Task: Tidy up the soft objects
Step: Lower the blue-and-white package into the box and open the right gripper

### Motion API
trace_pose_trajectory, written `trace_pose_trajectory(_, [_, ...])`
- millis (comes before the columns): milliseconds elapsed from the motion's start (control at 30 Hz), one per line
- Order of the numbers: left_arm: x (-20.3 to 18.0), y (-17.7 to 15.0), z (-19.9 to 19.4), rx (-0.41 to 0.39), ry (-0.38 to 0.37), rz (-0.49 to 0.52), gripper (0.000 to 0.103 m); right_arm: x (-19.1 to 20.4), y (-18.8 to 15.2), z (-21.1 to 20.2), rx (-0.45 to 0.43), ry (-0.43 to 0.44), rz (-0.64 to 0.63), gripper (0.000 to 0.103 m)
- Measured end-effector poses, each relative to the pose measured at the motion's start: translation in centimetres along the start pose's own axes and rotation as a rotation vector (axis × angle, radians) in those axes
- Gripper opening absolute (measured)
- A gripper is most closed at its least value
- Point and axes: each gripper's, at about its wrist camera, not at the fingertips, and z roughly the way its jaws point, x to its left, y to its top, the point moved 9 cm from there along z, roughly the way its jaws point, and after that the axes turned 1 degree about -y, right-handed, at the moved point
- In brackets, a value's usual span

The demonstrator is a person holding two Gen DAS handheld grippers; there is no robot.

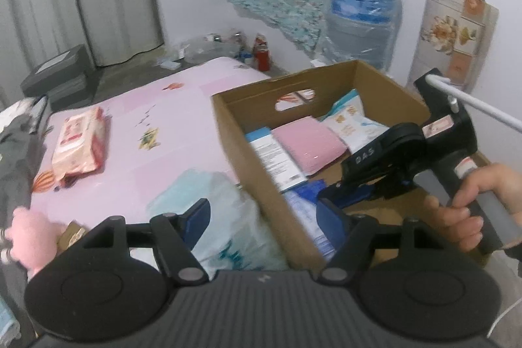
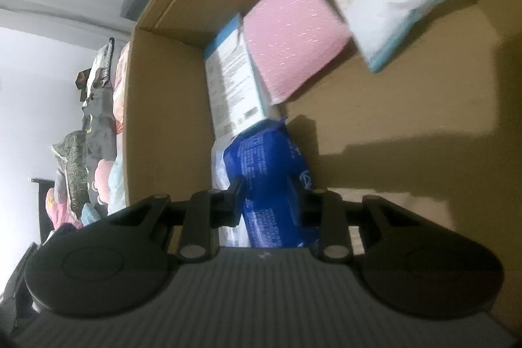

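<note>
Cardboard open box (image 2: 163, 106) holds four soft packs; your right claw (image 2: 270, 204) grips the blue plastic pack (image 2: 274, 181); left claw (image 1: 264, 224) released.

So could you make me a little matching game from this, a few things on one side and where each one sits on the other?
Things:
1. pink flat pack
2. red-and-white wipes pack
3. blue packet
4. water jug

Places:
a. between the right tongs
b. lying on the pink bedsheet
c. inside the cardboard box
d. standing by the wall

Pairs: 1-c, 2-b, 3-a, 4-d
</note>
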Motion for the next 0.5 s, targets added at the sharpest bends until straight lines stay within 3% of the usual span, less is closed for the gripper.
trace_pose_trajectory(233, [3.5, -2.2, -1.6, -0.018, 0.025, -0.073, 0.075, 0.4, 0.0, -3.1, -0.028, 0.004, 0.012, 0.029])
trace_pose_trajectory(500, [7.1, -5.0, -4.0, -0.035, 0.067, -0.138, 0.075, -0.5, -3.0, -2.2, 0.061, -0.069, -0.040, 0.030])
